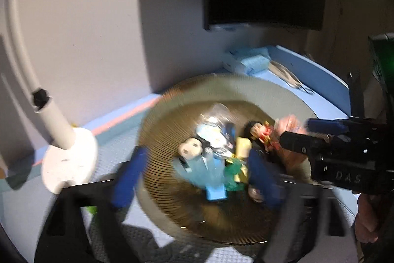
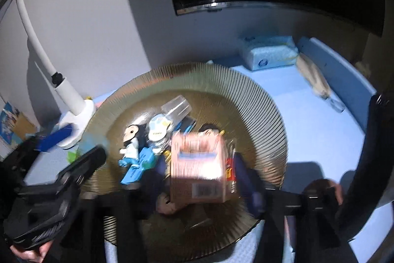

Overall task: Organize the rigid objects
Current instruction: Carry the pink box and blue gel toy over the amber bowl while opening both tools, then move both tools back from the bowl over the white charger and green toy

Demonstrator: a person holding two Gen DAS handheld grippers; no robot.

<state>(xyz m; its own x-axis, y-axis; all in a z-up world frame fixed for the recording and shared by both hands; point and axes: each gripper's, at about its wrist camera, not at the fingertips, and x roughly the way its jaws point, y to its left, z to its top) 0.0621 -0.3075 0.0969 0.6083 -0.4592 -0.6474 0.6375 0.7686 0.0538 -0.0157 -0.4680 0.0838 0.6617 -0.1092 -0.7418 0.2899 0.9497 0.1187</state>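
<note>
1. The drop-off step looks to be in hand: a pink box (image 2: 197, 164) is seen over the ribbed round plate (image 2: 221, 80), right above the pile of small stuff already gathered there (a little figure (image 2: 130, 139), a blue block (image 2: 135, 171), a clear plastic piece (image 2: 177, 107)).
2. The right gripper (image 2: 199, 176) is spread around that box. A sliver of gap seems to show on the box's right side, so it's judged as let go rather than squeezed, though things are pretty blurred.
3. The left gripper (image 1: 197, 179) is opened wide with nothing pinched; the pile is only framed between its blue fingers (image 1: 128, 179).
4. Both grippers are angled steeply down at the plate from the near side, left one beside the white lamp base (image 1: 71, 159).
5. Next up, probably: the box should be left to settle, then both grippers backed away without the pile being bumped.
</note>
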